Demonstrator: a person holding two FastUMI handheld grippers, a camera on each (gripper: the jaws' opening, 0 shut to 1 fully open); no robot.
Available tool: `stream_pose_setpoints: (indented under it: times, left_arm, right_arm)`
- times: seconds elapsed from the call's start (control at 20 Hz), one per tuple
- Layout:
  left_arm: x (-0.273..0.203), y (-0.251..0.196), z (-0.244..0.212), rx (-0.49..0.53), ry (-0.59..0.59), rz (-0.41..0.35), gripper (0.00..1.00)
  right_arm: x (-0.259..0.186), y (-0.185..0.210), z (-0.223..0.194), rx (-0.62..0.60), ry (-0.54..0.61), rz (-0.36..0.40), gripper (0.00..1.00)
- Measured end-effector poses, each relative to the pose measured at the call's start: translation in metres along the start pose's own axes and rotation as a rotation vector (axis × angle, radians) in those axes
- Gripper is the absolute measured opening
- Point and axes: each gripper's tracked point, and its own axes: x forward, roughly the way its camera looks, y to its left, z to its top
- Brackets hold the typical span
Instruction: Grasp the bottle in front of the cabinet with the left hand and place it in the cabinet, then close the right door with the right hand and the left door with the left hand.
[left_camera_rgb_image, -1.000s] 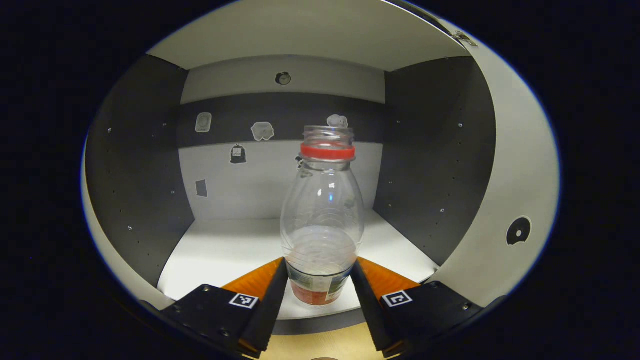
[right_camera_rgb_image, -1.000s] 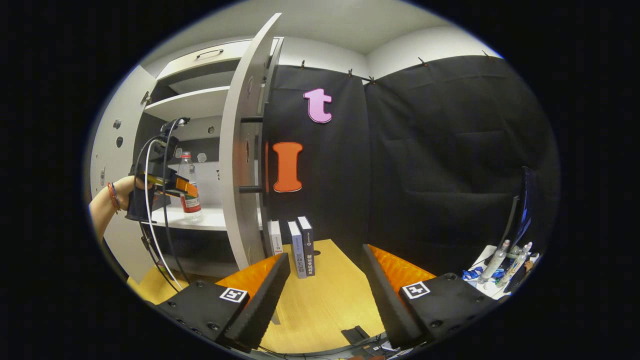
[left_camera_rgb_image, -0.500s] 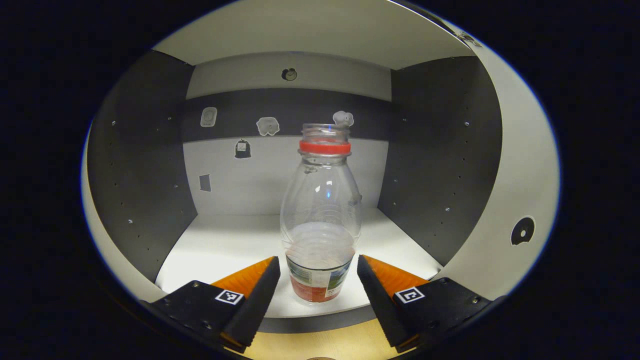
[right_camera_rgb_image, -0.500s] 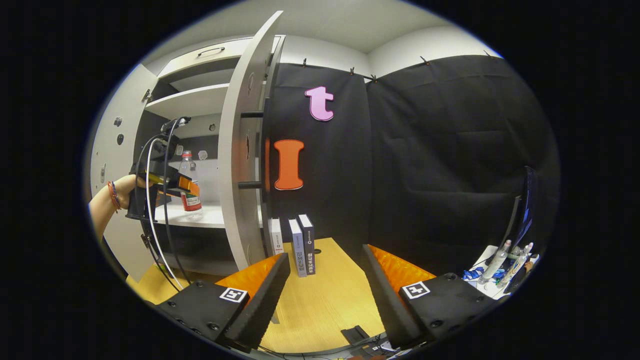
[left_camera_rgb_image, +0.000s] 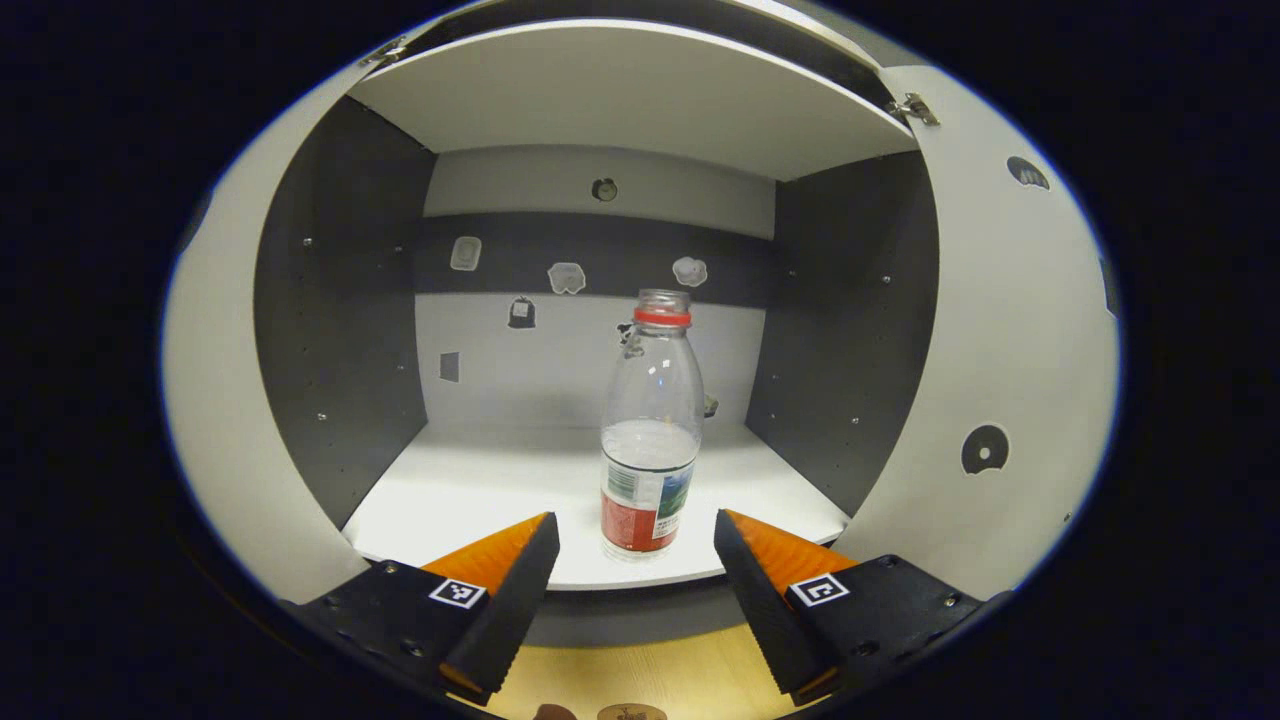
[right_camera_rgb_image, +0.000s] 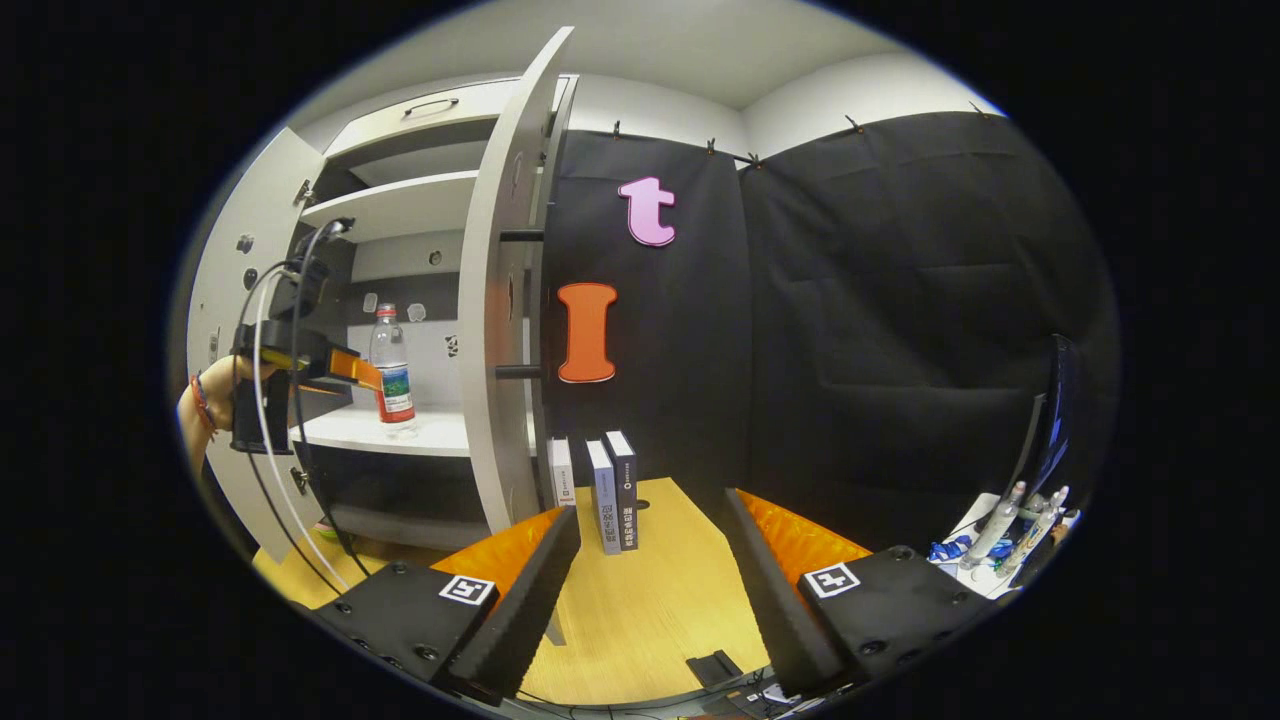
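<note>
Upright bottle on cabinet shelf

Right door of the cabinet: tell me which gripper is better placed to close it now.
Right. The right gripper is open, empty and near the right door. The left gripper, also open, faces the bottle standing on the cabinet shelf, nearer the left door.

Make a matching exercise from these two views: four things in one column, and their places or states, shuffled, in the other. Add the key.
Things:
1. bottle
2. left gripper
3. right door
4. books

Places or states:
A. swung open
B. upright on the cabinet shelf
C. standing on the wooden floor
D. open, short of the bottle

Pairs: 1-B, 2-D, 3-A, 4-C
</note>
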Motion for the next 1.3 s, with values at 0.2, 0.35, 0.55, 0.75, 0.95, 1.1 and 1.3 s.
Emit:
stream_pose_setpoints:
  times: [0.2, 0.35, 0.55, 0.75, 0.95, 1.1, 1.3]
  left_arm:
    - [-0.064, 0.018, 0.008, -0.014, -0.074, 0.015, 0.95]
    - [-0.118, 0.030, 0.015, -0.005, -0.139, 0.033, 0.95]
    - [-0.183, 0.040, 0.005, -0.004, -0.183, 0.057, 0.95]
    - [-0.238, 0.057, -0.005, -0.007, -0.204, 0.097, 0.95]
    - [-0.273, 0.079, -0.007, 0.018, -0.223, 0.156, 0.95]
    - [-0.285, 0.087, -0.010, -0.007, -0.232, 0.167, 0.95]
    - [-0.292, 0.091, -0.013, -0.026, -0.232, 0.158, 0.95]
  right_arm:
    - [-0.001, 0.002, 0.004, -0.029, -0.021, 0.003, 0.96]
    - [-0.001, 0.004, 0.011, -0.043, -0.042, 0.012, 0.96]
    - [0.012, 0.016, 0.016, -0.056, -0.063, 0.058, 1.00]
    - [0.034, 0.026, 0.016, -0.058, -0.062, 0.089, 0.97]
    - [0.053, 0.030, 0.019, -0.094, -0.064, 0.098, 0.96]
    - [0.061, 0.030, 0.019, -0.097, -0.065, 0.101, 0.96]
    - [0.064, 0.030, 0.016, -0.071, -0.058, 0.101, 0.96]
